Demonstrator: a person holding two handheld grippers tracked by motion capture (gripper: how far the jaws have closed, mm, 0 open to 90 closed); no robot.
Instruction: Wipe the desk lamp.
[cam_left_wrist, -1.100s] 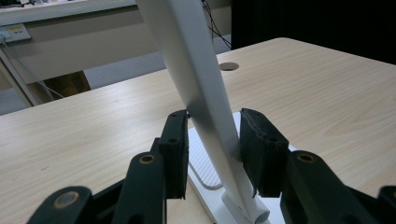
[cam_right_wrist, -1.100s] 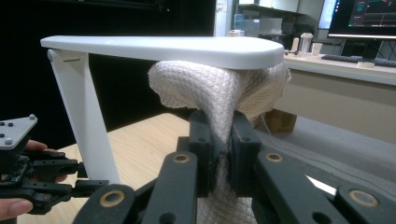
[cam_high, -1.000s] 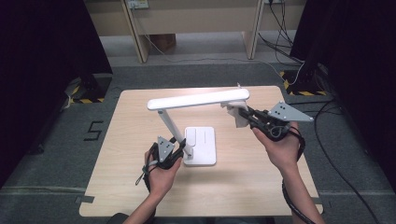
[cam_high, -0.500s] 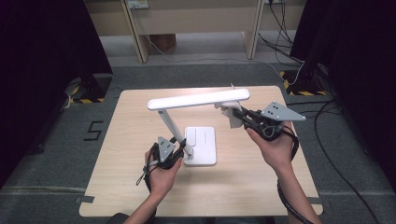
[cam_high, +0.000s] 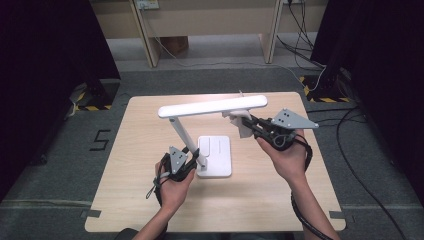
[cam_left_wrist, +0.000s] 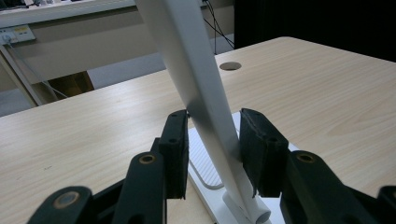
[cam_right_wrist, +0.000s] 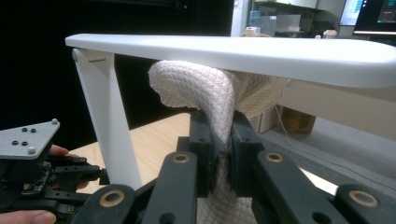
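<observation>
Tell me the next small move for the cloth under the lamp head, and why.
Probably slide the right tool sideways along the lamp head. Its jaws pinch the white cloth, whose top presses against the head's underside, while the left tool braces the lamp arm, so a wiping stroke looks ready.

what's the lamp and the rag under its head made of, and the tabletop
Lamp: apparently smooth matte white plastic, evenly coloured with rounded edges. Rag: soft off-white textile or paper towel, with a quilted diamond weave, folding limply. Tabletop: pale wood-grain surface, likely laminate, with faint streaks and a slight sheen.
</observation>
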